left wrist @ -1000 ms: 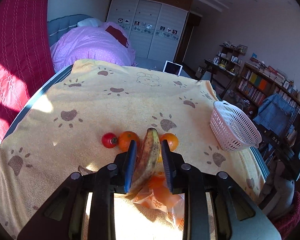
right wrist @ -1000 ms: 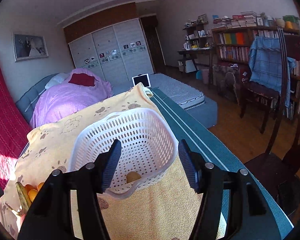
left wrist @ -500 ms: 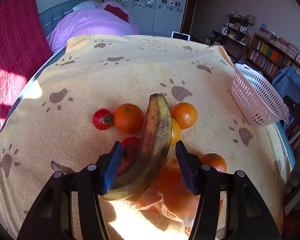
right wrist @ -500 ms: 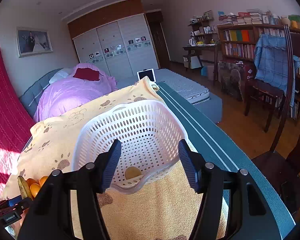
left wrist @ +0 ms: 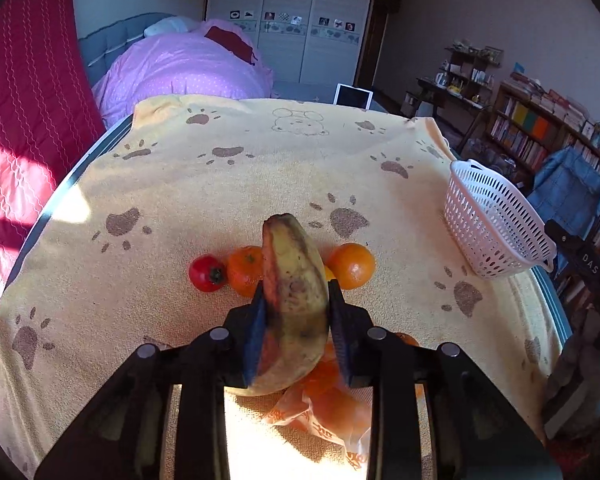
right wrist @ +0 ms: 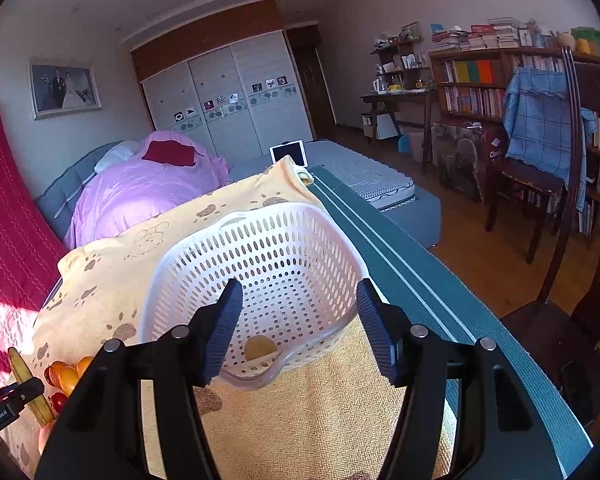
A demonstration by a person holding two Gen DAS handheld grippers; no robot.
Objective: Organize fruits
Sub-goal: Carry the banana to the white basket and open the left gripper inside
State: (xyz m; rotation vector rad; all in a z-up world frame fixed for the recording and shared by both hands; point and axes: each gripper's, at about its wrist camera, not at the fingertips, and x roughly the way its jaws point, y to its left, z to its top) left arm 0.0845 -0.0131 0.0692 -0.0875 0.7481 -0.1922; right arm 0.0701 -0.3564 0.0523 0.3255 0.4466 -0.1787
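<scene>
Our left hand-held gripper (left wrist: 296, 312) has just closed again and now pinches the banana (left wrist: 294, 292) mid-body, above the oranges (left wrist: 352, 266) on the worktop (left wrist: 220, 184). Our right hand-held gripper (right wrist: 300, 328) hangs half open, empty, at the basket (right wrist: 256, 256). We should lift straight, keep the banana level, and lower it in gently.

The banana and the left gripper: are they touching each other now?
Touching. In the left wrist view the left gripper has both blue pads pressed against the sides of the banana, with no gap on either side.
</scene>
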